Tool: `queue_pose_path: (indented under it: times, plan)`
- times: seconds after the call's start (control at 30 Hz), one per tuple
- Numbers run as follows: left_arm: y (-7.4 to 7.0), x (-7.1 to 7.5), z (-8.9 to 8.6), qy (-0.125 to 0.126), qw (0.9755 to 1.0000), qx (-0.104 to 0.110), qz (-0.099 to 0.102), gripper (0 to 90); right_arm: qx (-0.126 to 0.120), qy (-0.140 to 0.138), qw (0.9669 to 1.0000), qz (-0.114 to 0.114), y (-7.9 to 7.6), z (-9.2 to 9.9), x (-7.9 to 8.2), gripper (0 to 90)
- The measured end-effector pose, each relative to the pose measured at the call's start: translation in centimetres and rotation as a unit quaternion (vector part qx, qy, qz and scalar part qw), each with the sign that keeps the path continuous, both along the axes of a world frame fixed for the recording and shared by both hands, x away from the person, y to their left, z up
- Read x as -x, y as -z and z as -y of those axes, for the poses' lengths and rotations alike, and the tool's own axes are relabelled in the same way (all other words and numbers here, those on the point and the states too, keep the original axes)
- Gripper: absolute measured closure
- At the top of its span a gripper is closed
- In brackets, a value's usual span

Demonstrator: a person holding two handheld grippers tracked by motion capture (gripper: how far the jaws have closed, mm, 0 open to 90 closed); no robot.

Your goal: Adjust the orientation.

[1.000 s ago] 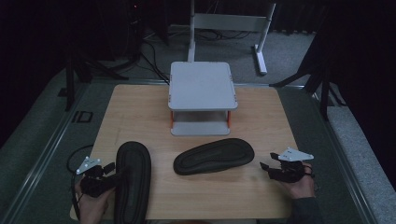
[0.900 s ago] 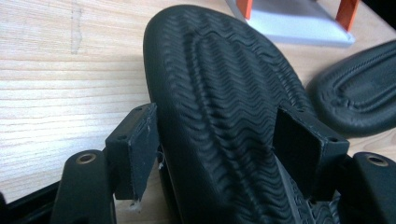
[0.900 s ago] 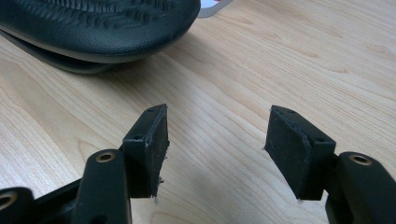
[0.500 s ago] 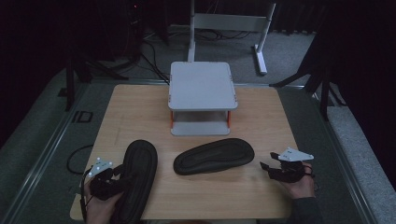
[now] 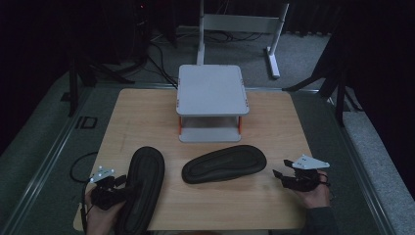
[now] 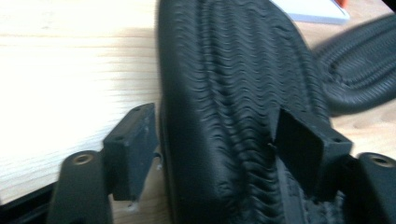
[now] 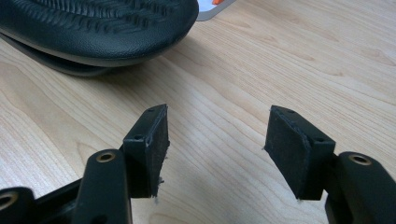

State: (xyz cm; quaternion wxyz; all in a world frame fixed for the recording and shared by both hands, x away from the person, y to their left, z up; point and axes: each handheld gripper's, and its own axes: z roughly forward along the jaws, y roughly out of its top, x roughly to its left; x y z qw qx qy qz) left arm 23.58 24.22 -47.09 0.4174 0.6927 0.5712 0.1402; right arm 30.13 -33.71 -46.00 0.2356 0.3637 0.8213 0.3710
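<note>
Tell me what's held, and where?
Nothing, it seems. Left gripper: fingers, just opening, straddle the slipper at its side edge without pressing. Right gripper: open, empty.

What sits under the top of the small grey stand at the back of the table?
Under the grey stand top, a lower grey shelf shows, with orange posts at its front corners. The shelf's visible front strip is bare; the top covers the rest, so anything farther back cannot be seen.

Dim room, grey floor (image 5: pixel 44 132), light wooden table (image 5: pixel 142 117).
</note>
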Motion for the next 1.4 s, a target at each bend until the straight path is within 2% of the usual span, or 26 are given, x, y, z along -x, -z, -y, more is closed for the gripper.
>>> queue_pose_path:
  times: [0.03, 0.13, 0.2, 0.3, 0.4, 0.5, 0.53, 0.63, 0.7, 0.8, 0.9, 1.07, 1.13, 1.2, 1.23, 1.3, 1.33, 1.4]
  plan:
    - [-0.2, 0.1, 0.5, 0.006, 0.9999, -0.009, 0.0, 30.5, 0.0, 0.0, 1.0, 0.001, 0.0, 0.0, 0.0, 39.1]
    - [-0.6, 0.5, 1.1, 0.021, 0.9998, -0.005, 0.0, 34.5, -0.002, 0.002, 1.0, 0.004, -0.1, 0.1, 0.0, 39.2]
    - [-1.1, 1.0, 1.8, 0.027, 0.9995, -0.017, 0.002, 34.5, -0.002, 0.002, 1.0, 0.004, -0.1, 0.1, 0.0, 39.2]
    - [-1.7, 1.5, 2.4, 0.039, 0.9992, -0.012, 0.002, 37.3, -0.002, 0.002, 1.0, 0.003, -0.1, 0.1, 0.0, 39.2]
    - [-2.8, 2.1, 3.2, 0.071, 0.9974, 0.005, 0.013, 37.7, -0.002, 0.002, 1.0, 0.003, -0.1, 0.1, 0.0, 39.2]
    - [-3.6, 2.5, 4.2, 0.093, 0.9953, -0.013, 0.02, 38.3, -0.002, 0.002, 1.0, 0.004, -0.1, 0.1, 0.0, 39.2]
    - [-3.8, 2.6, 4.4, 0.101, 0.9946, -0.011, 0.024, 38.3, -0.002, 0.002, 1.0, 0.004, -0.1, 0.1, 0.0, 39.2]
    - [-4.0, 2.4, 4.8, 0.116, 0.9925, 0.015, 0.035, 39.7, -0.002, 0.0, 1.0, 0.004, -0.1, 0.0, 0.0, 39.2]
    - [-4.1, 2.2, 5.2, 0.12, 0.992, 0.015, 0.037, 39.5, -0.002, 0.0, 1.0, 0.003, -0.1, 0.0, 0.0, 39.1]
    - [-4.4, 2.0, 5.9, 0.141, 0.9884, 0.034, 0.043, 39.1, -0.001, 0.0, 1.0, 0.005, -0.1, 0.0, -0.1, 39.1]
    - [-4.8, 2.1, 6.6, 0.156, 0.9863, 0.03, 0.047, 39.1, -0.003, 0.001, 1.0, 0.005, -0.2, 0.1, -0.1, 39.1]
    - [-5.1, 2.3, 7.4, 0.178, 0.9822, 0.04, 0.045, 39.6, -0.004, 0.001, 1.0, 0.006, -0.2, 0.1, -0.1, 39.1]
    - [-5.1, 2.3, 7.7, 0.19, 0.9796, 0.048, 0.046, 39.6, -0.005, 0.0, 1.0, 0.006, -0.2, 0.1, -0.1, 39.1]
    - [-5.2, 2.2, 8.1, 0.206, 0.9755, 0.058, 0.05, 39.7, -0.005, 0.001, 1.0, 0.006, -0.2, 0.1, -0.1, 39.1]
    - [-5.2, 2.2, 8.1, 0.206, 0.9755, 0.058, 0.05, 39.8, -0.005, 0.001, 1.0, 0.006, -0.2, 0.1, -0.1, 39.1]
    - [-5.1, 1.9, 8.8, 0.218, 0.9723, 0.066, 0.053, 39.8, -0.005, 0.001, 1.0, 0.006, -0.2, 0.1, -0.1, 39.1]
    - [-5.1, 1.8, 9.0, 0.221, 0.9714, 0.066, 0.054, 39.8, -0.005, 0.001, 1.0, 0.006, -0.2, 0.1, -0.1, 39.1]
    - [-5.1, 1.7, 9.3, 0.222, 0.9715, 0.057, 0.059, 38.8, -0.005, 0.0, 1.0, 0.007, -0.2, 0.1, -0.1, 39.1]
